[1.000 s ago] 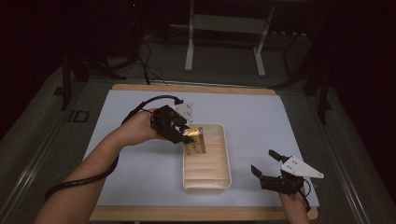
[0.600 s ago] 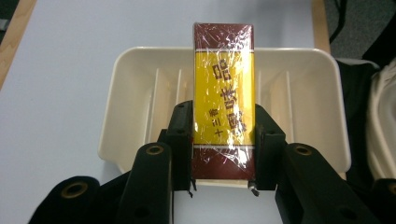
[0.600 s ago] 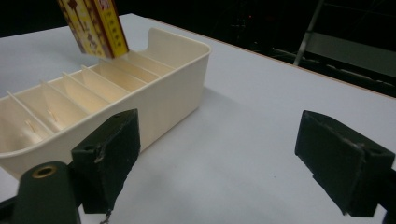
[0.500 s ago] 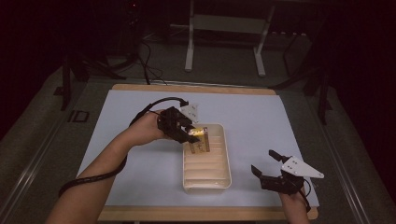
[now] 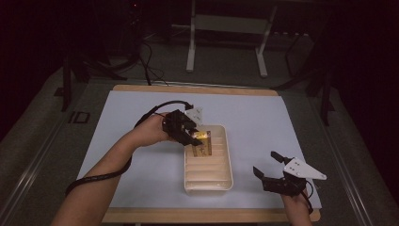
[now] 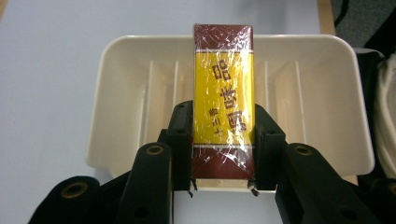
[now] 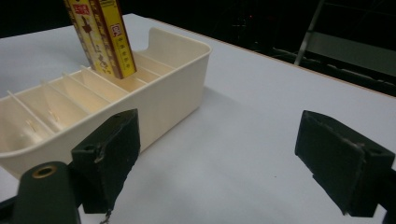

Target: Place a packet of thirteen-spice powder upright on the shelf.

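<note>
A cream slotted tray (image 5: 221, 181) (image 6: 116, 84) (image 7: 173, 88) lies lengthwise in the middle of the white mat. My left gripper (image 5: 194, 137) (image 6: 223, 175) is shut on a flat box (image 6: 224, 98) (image 5: 202, 143) (image 7: 100, 35), yellow with maroon ends and wrapped in clear film. The box stands tilted in a slot near the tray's far end. My right gripper (image 5: 270, 167) (image 7: 217, 161) hovers low over the mat at the near right, beside the tray, open and holding nothing.
The white mat (image 5: 282, 122) covers a wooden table (image 5: 197, 88) whose edges show at the front and back. Thin dividers (image 7: 56, 100) split the tray into several slots. A black cable (image 5: 101, 176) trails along the left forearm. Dark floor and metal frame legs (image 5: 190, 42) lie beyond.
My left gripper has carried the box a little farther along the tray towards its far end and lowered it into a slot. The right gripper has stayed still.
</note>
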